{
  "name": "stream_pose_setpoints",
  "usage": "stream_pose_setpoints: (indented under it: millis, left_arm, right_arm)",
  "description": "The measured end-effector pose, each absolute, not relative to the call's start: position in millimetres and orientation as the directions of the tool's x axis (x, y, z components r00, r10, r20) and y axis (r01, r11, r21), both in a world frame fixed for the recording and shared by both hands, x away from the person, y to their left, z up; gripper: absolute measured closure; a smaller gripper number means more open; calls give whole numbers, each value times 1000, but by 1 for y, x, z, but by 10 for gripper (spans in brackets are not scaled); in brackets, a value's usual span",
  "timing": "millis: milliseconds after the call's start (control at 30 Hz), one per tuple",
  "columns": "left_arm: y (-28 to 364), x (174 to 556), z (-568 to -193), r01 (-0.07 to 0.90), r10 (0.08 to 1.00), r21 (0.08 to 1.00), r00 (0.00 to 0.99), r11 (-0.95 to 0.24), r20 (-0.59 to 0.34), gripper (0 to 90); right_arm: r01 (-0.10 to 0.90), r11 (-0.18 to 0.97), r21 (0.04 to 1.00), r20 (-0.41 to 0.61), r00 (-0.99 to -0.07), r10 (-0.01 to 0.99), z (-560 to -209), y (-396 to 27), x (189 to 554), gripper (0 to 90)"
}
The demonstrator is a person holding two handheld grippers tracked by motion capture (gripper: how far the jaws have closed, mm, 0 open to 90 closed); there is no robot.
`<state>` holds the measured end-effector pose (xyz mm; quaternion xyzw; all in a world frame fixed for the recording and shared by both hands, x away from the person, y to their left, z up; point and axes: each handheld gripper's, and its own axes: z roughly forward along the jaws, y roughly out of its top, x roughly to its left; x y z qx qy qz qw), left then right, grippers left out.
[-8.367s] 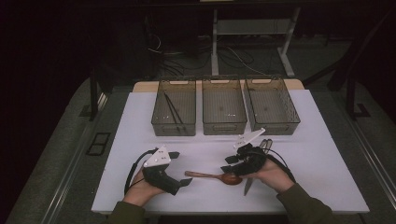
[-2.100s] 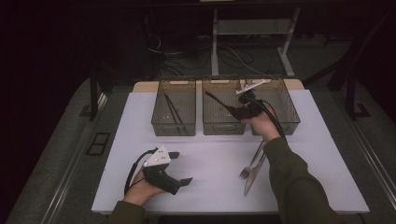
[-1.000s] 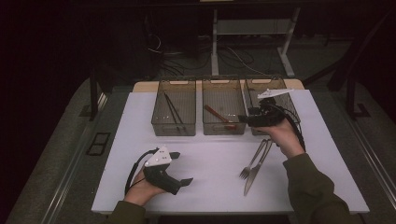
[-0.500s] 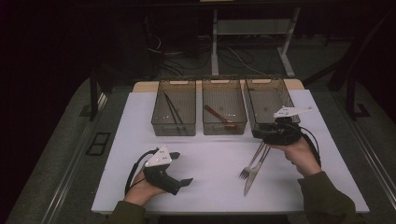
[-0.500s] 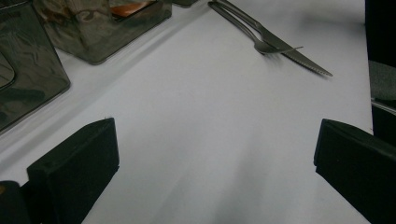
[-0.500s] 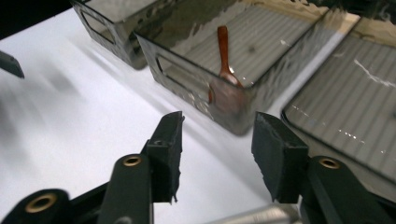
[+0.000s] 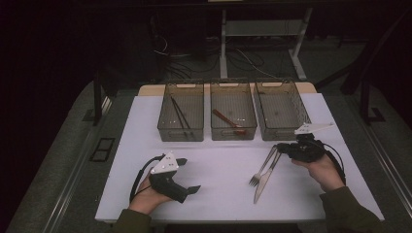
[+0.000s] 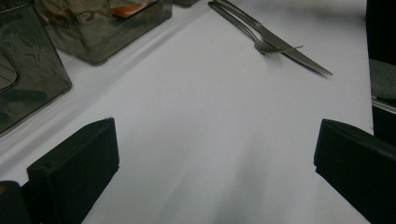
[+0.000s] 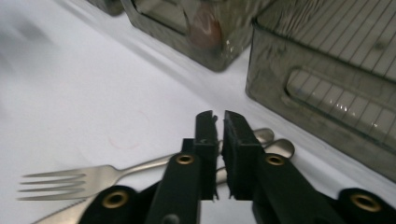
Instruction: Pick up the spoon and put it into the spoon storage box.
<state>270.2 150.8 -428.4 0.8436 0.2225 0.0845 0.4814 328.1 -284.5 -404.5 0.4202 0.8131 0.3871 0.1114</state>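
The fork [image 7: 263,167] and knife [image 7: 266,175] lay side by side on the white table [image 7: 218,165], handles slanting up toward the right gripper [image 7: 280,148] — far nearer than the idle, wide-open left gripper [image 7: 187,174] — whose jaws had just been closing, nearly together above the handle ends, gripping nothing.

Black hand-held gripper [image 7: 279,148] w/ brass screws, grey plate, cable; dark green sleeves.

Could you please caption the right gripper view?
Closed black right tongs poised over the silver metal fork beside smoky translucent plastic bins.
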Motion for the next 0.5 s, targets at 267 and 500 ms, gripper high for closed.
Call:
stream_pose_setpoints:
  millis: [267, 500]
  left_arm:
    - [150, 270, -428, 293, 455, 848, 888, -441, -70, 0]
    - [150, 270, -429, 297, 458, 849, 886, -437, -75, 0]
  right_arm:
    - [627, 408, 663, 109, -621, 777, -425, -278, 341, 900]
    - [637, 451, 625, 79, -627, 775, -438, -269, 349, 900]
